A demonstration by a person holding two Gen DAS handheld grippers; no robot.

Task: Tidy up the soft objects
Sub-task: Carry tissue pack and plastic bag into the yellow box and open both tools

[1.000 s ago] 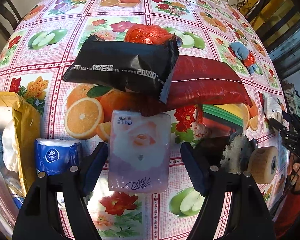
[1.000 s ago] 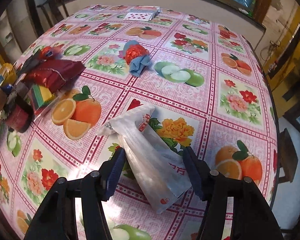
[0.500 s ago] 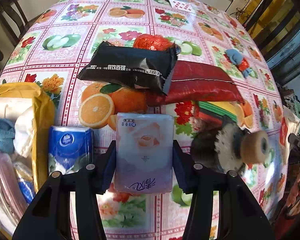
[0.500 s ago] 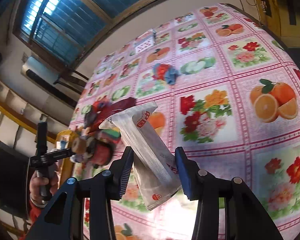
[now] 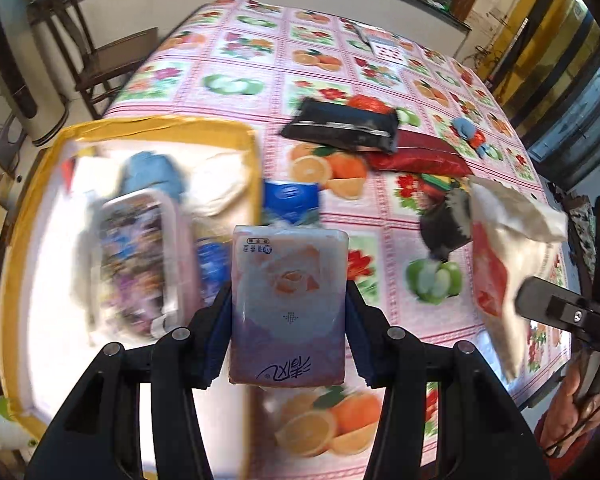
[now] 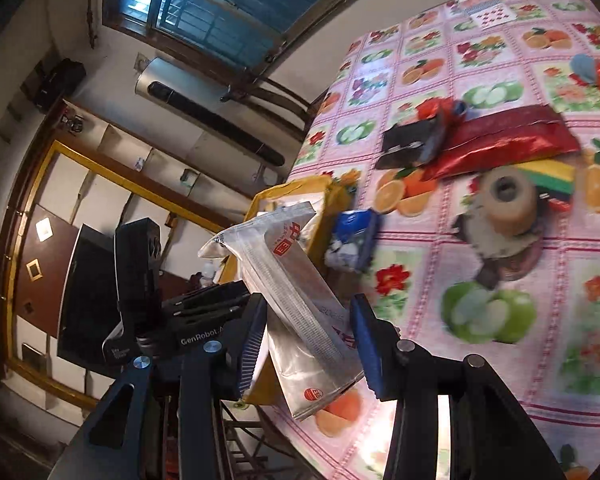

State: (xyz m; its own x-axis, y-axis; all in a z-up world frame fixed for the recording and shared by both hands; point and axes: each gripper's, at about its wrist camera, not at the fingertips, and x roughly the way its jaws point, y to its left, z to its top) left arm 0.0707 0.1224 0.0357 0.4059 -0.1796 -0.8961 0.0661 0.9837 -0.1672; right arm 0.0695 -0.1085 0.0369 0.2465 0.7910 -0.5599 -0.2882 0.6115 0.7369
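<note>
My left gripper [image 5: 287, 316] is shut on a pink tissue pack [image 5: 288, 304] with a rose print, held in the air beside the right edge of a yellow-rimmed box [image 5: 148, 125]. The box holds a blue cloth [image 5: 152, 178], white items and a blurred colourful pack [image 5: 134, 264]. A blue tissue pack [image 5: 291, 199] lies on the table just outside the box. My right gripper [image 6: 309, 338] is shut on a clear white plastic pouch [image 6: 300, 300] with red print, lifted and tilted. In the left wrist view that pouch [image 5: 500, 248] appears at the right.
On the fruit-print tablecloth [image 5: 260, 64] lie a black packet [image 5: 340, 128], a red foil bag [image 5: 416, 156], a tape roll [image 6: 508, 200], coloured sponges [image 6: 548, 174] and a red-and-blue cloth [image 5: 470, 136]. A chair [image 5: 104, 64] stands at the far left edge. A person's hand [image 5: 576, 404] is at lower right.
My left gripper closed on the pink tissue pack, lifted it and swung left toward the yellow box. My right gripper closed on the pouch, raised it and carried it toward the box side.
</note>
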